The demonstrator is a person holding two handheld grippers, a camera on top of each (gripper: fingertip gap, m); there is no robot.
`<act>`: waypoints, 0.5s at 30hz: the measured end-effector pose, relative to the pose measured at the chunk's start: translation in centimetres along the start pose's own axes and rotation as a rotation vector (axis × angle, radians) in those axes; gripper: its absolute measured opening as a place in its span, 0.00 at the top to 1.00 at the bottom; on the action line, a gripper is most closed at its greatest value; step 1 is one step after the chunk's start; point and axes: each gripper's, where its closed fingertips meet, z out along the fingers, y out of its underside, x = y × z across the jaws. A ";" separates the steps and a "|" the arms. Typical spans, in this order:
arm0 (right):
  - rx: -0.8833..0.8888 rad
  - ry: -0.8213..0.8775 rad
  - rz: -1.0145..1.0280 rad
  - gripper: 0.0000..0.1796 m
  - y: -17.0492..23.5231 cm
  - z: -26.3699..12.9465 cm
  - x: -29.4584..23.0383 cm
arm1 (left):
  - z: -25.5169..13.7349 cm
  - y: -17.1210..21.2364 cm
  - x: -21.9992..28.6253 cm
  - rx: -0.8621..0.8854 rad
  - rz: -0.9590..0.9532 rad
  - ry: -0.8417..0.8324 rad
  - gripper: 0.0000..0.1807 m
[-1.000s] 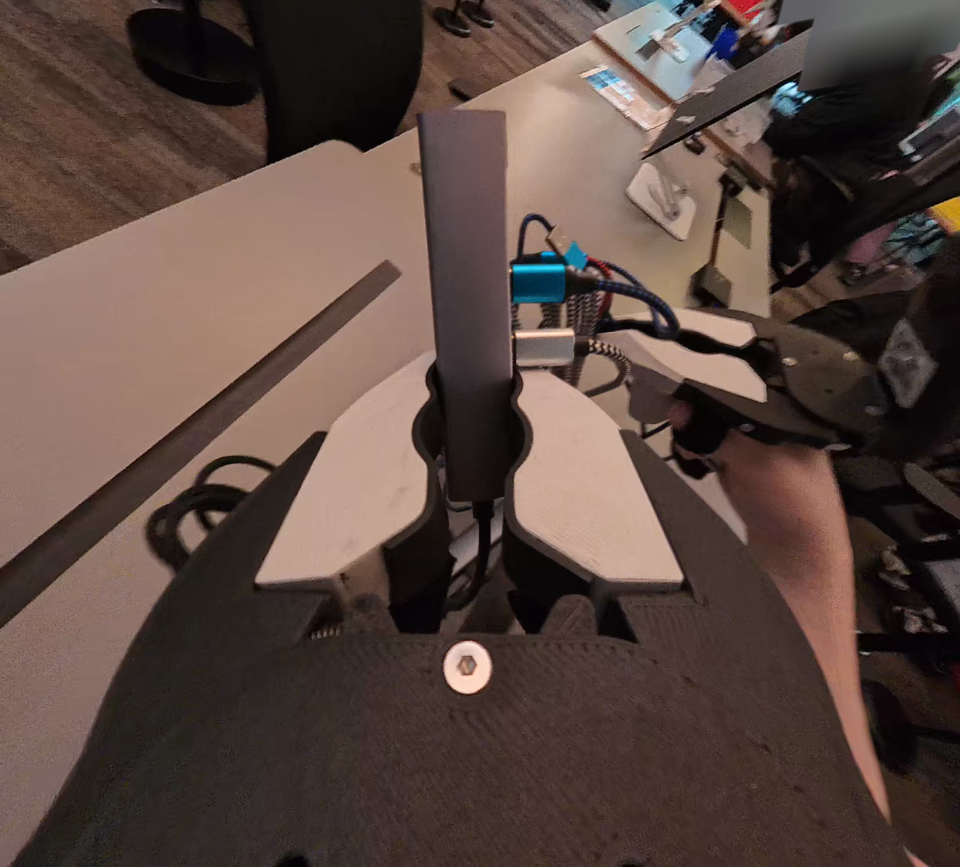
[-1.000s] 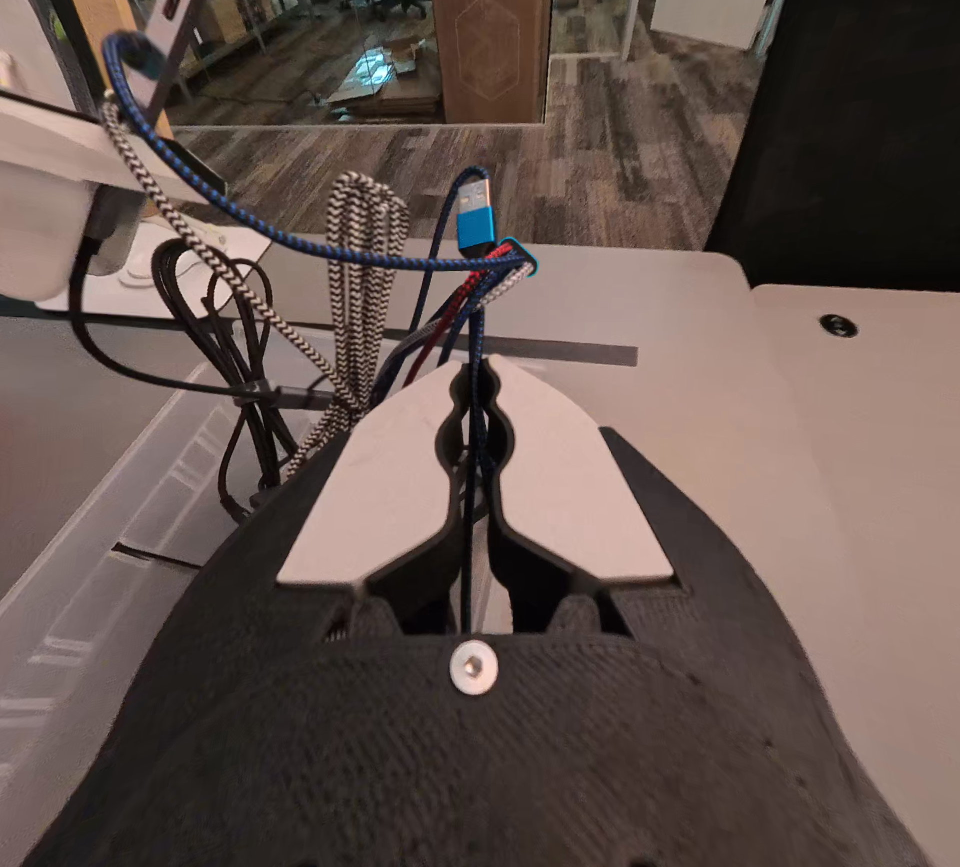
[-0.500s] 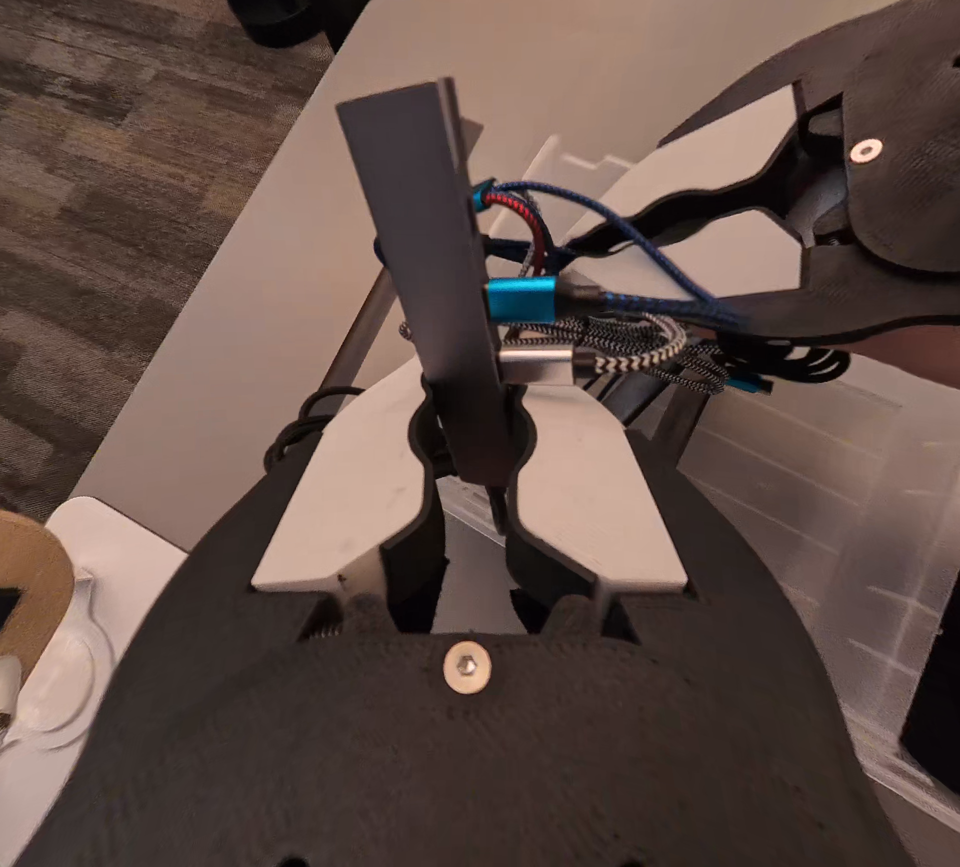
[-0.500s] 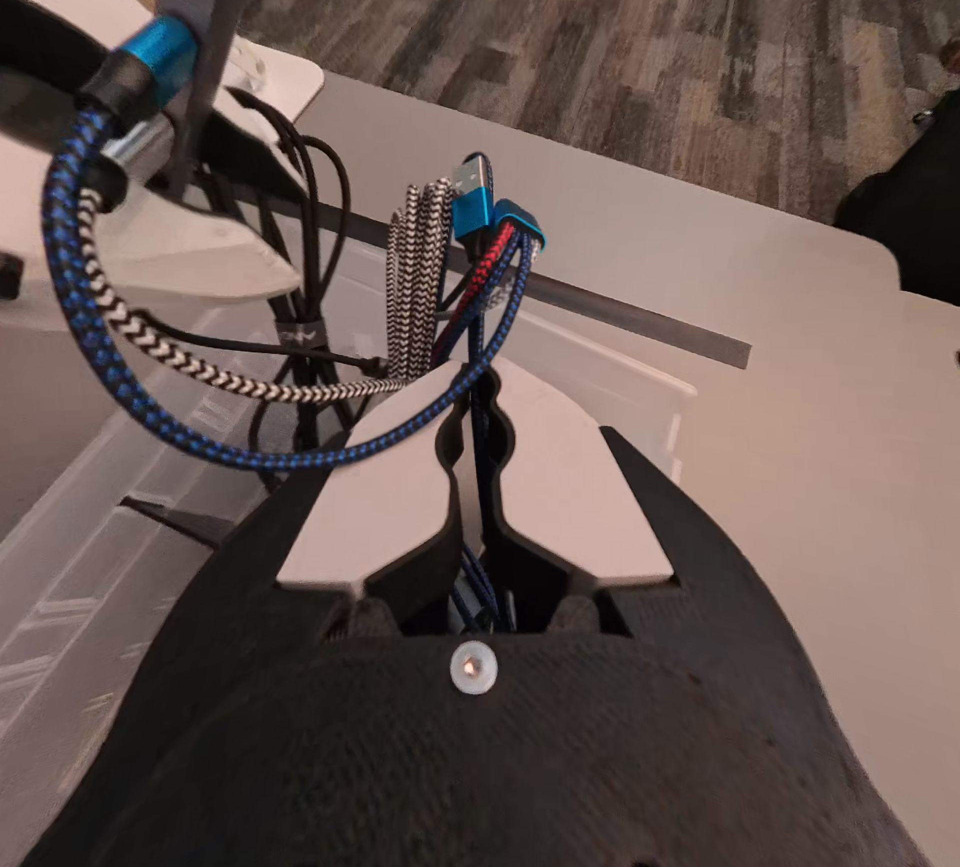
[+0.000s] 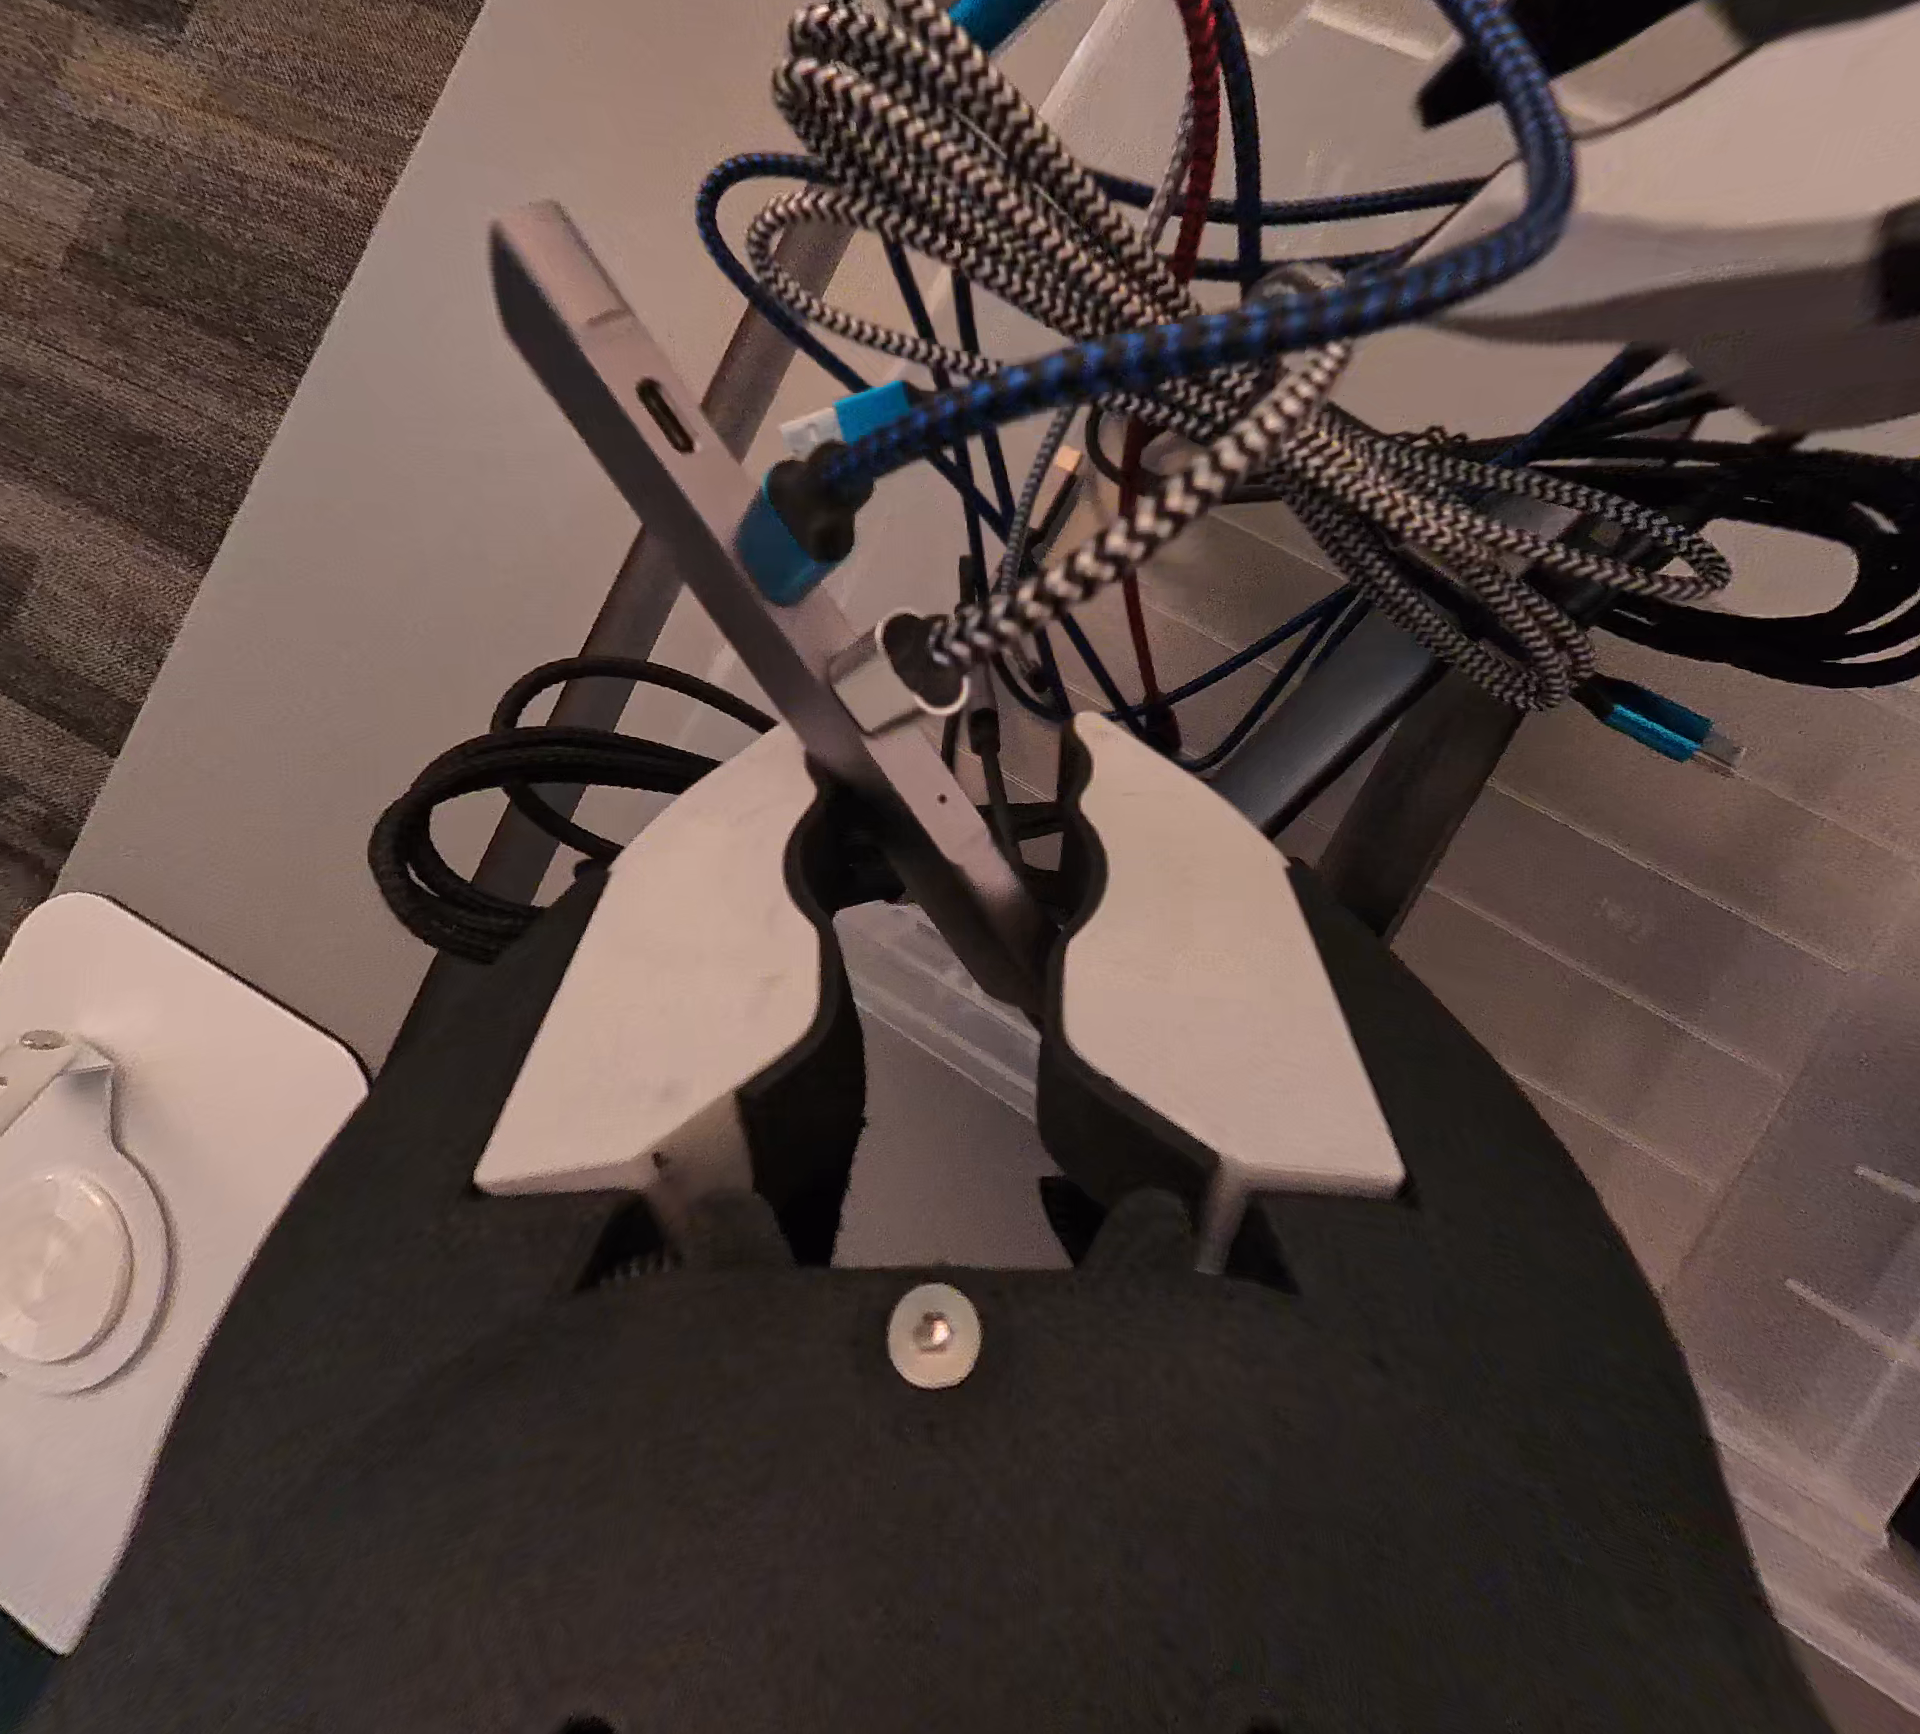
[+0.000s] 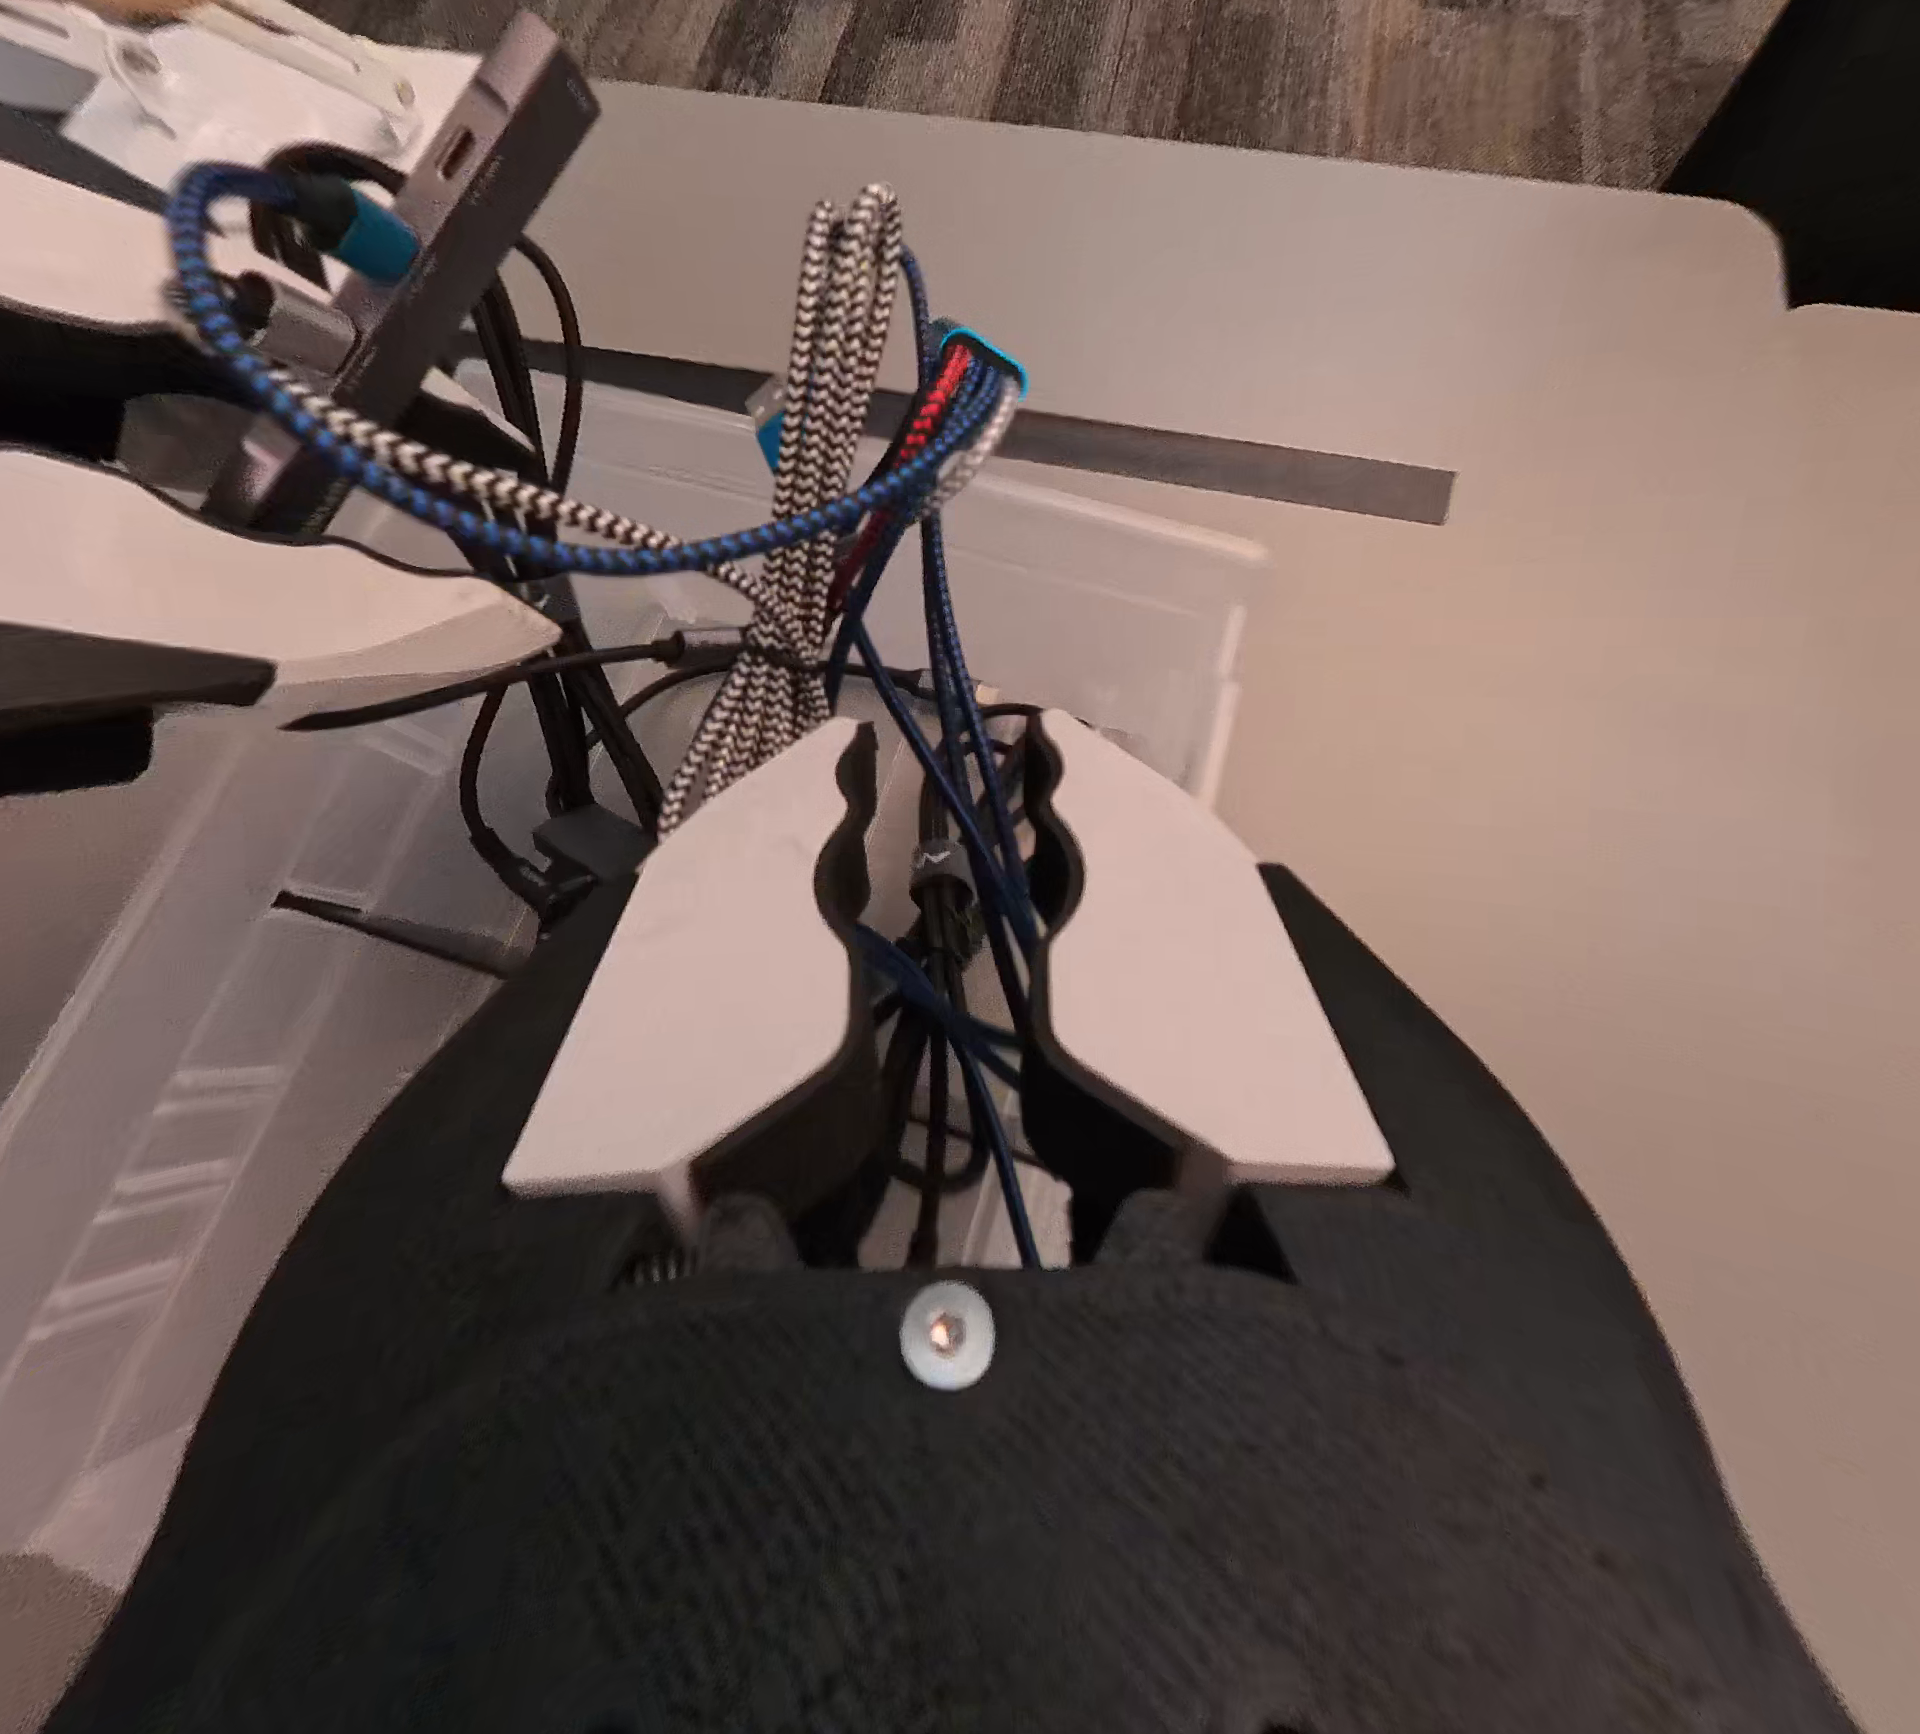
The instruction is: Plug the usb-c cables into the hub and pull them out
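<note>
Change: both my grippers' jaws now wider; hub (image 5: 665, 479) tilts left, was upright.
Left gripper (image 5: 940, 770): jaws spread, hub's lower end loose between them.
Right gripper (image 6: 945, 734): jaws apart, dark cables run through the gap, unpinched.
Plugs: blue-braided cable (image 5: 1195, 334) and white-braided cable (image 5: 1122, 531) seated in hub.
Left view only: free port above blue plug.
Room: table (image 6: 1507, 749) bare on right; clear bin (image 6: 1091, 562) beneath the tangle.

The left gripper (image 5: 940, 775) points down over the table, jaws parted, a slim grey bar slanting loose between its white fingers (image 5: 675, 978). The right gripper (image 6: 951, 739), angled in from the opposite side, hangs spread, cords running untouched between its fingers (image 6: 1174, 957).
</note>
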 end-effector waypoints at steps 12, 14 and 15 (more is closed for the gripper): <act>-0.007 -0.033 -0.039 0.89 0.3 1.3 -0.3 | -3.9 -0.1 0.1 0.131 -0.013 -0.008 0.68; -0.091 -0.007 -0.079 0.88 1.7 1.8 0.1 | -5.5 -0.4 0.6 0.187 -0.049 0.040 0.67; -0.098 0.011 -0.077 0.89 1.8 1.6 0.5 | -6.5 -0.5 0.7 0.216 -0.066 0.058 0.67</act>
